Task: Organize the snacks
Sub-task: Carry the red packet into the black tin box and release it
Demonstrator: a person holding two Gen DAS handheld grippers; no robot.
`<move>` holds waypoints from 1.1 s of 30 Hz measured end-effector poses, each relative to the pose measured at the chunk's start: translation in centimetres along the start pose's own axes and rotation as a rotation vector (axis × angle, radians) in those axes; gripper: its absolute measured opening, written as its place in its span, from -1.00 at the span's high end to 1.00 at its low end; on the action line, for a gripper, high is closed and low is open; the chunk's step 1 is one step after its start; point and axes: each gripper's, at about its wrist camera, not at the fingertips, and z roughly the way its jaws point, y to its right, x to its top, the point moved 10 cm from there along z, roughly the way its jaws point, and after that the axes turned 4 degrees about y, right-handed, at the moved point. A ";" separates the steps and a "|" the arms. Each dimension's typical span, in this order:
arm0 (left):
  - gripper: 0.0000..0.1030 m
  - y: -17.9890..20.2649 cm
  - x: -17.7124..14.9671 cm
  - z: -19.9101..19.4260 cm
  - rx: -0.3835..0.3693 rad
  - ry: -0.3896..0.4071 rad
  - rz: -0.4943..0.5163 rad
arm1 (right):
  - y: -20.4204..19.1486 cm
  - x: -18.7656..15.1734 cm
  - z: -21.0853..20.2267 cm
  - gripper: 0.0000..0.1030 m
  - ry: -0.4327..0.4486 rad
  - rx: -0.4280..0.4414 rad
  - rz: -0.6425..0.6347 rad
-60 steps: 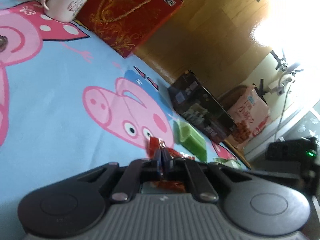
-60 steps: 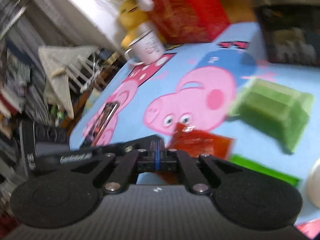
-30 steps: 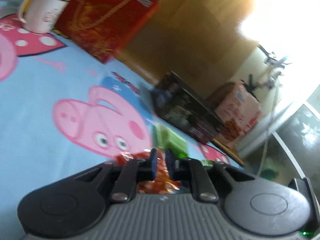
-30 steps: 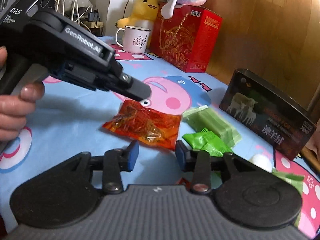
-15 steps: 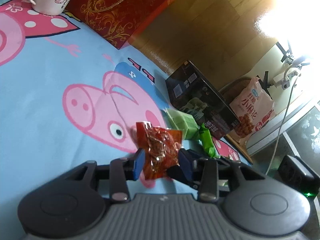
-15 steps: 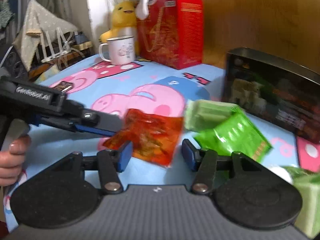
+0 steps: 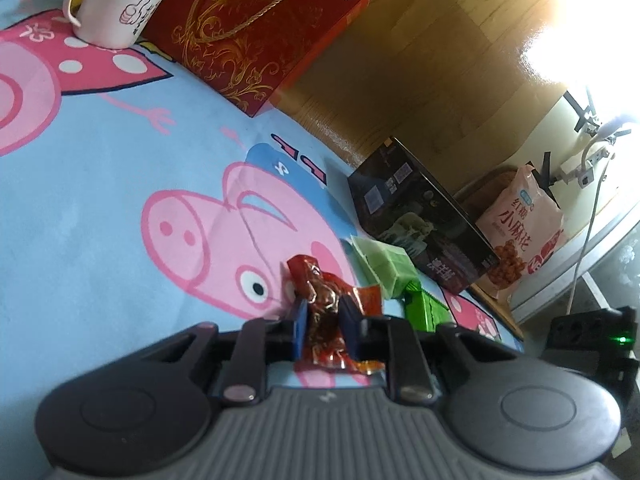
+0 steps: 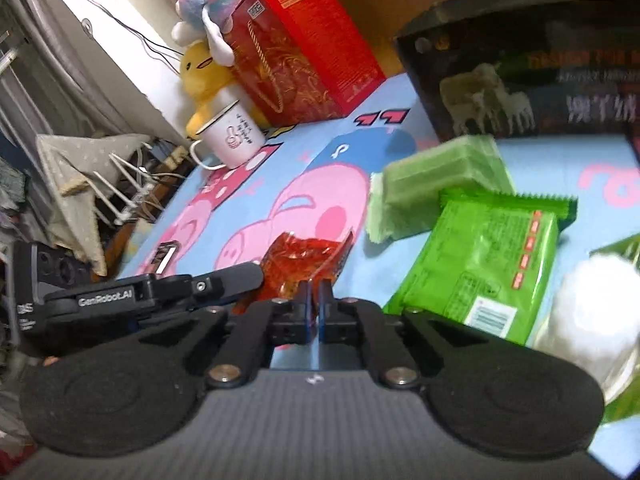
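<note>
A red snack packet [image 7: 326, 314] stands crumpled between the blue pads of my left gripper [image 7: 323, 320], which is shut on it just above the blue cartoon cloth. In the right wrist view the same packet [image 8: 298, 260] lies ahead, with my right gripper [image 8: 315, 300] shut on its near edge and the left gripper's body [image 8: 152, 292] coming in from the left. A pale green wafer pack [image 8: 436, 180] and a bright green packet [image 8: 484, 268] lie to the right.
A dark box [image 7: 420, 216] and a red gift box [image 7: 256, 28] stand at the cloth's far edge by the wooden wall. A white mug [image 7: 116, 4] stands at the back left. A white round object [image 8: 596, 312] sits at the right.
Both grippers were open around the red packet half a second ago. Now both have closed on it, the right one on its near edge.
</note>
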 end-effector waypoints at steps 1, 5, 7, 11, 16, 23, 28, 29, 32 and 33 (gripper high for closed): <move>0.65 0.1 0.2 -0.1 -0.006 0.002 -0.007 | -0.4 0.2 -0.3 0.90 0.011 -0.011 -0.014; 0.65 2.1 2.4 -0.3 -0.082 0.016 -0.025 | -0.8 2.3 -2.0 0.90 0.080 0.004 -0.044; 0.65 4.0 4.1 0.3 -0.106 0.024 0.013 | -0.9 4.1 -3.0 0.90 0.126 0.004 -0.063; 0.65 9.6 7.7 3.4 -0.138 0.053 0.147 | 0.9 9.0 -5.1 0.90 0.229 -0.036 -0.080; 0.64 15.4 10.1 9.9 -0.178 0.030 0.208 | 5.2 14.2 -7.8 0.90 0.343 -0.153 -0.100; 0.55 19.2 7.7 18.4 -0.123 -0.051 0.292 | 12.9 15.9 -9.6 0.79 0.379 -0.329 -0.069; 0.55 19.0 6.4 16.9 -0.153 -0.061 0.313 | 14.5 14.8 -12.5 0.69 0.445 -0.372 -0.051; 0.55 18.8 6.1 15.9 -0.158 -0.053 0.322 | 14.6 14.4 -13.3 0.65 0.458 -0.361 -0.034; 0.49 18.2 4.6 13.0 -0.185 -0.057 0.349 | 15.1 11.9 -14.8 0.36 0.447 -0.313 0.055; 0.49 17.9 3.7 11.9 -0.191 -0.065 0.362 | 15.1 10.9 -14.8 0.33 0.428 -0.297 0.076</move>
